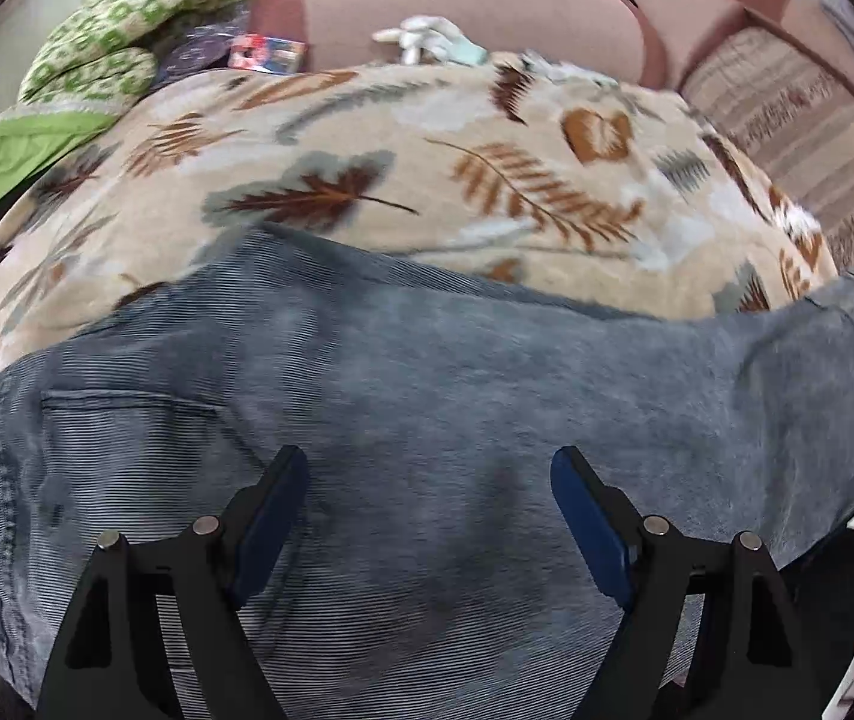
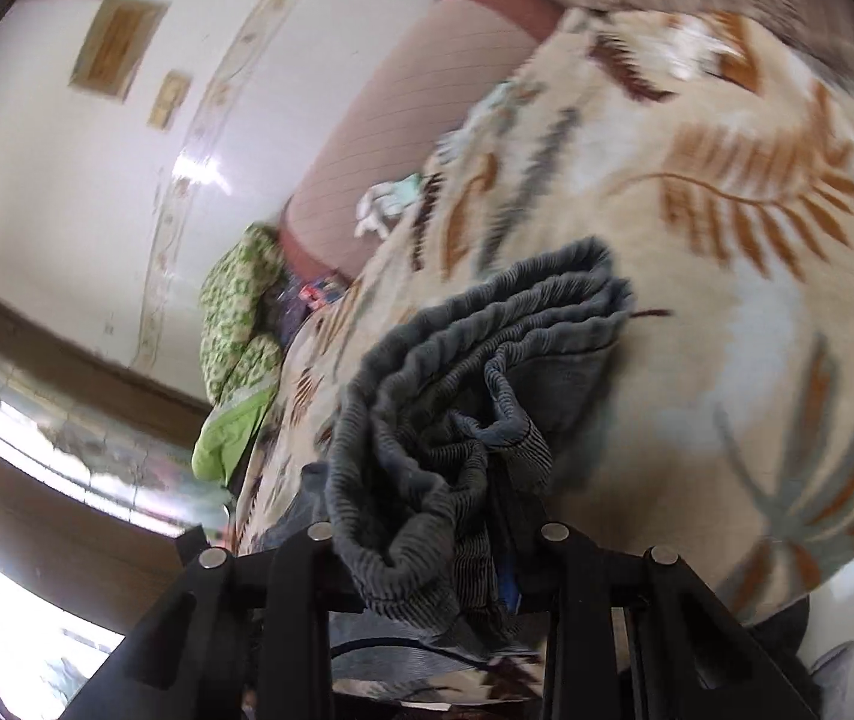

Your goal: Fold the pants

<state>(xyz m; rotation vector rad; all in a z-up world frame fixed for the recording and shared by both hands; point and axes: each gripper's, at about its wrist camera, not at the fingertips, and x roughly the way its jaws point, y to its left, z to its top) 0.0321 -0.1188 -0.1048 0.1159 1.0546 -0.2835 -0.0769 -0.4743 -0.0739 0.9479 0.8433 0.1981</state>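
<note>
Grey-blue corduroy pants (image 1: 427, 396) lie flat across a leaf-patterned blanket (image 1: 367, 138), a back pocket at the left. My left gripper (image 1: 430, 468) hovers over the pants, wide open and empty. In the right wrist view my right gripper (image 2: 487, 516) is shut on a bunched end of the pants (image 2: 475, 360), with several corduroy layers gathered between the jaws and lifted over the blanket (image 2: 727, 240). Its fingertips are hidden by the cloth.
A pink sofa back (image 1: 457, 6) runs behind the blanket. A green patterned cushion (image 1: 145, 18) and green cloth (image 1: 13, 150) lie at the left. A small white toy (image 1: 427, 39) and a colourful packet (image 1: 268, 51) sit by the sofa back. A striped cover (image 1: 805, 126) is at the right.
</note>
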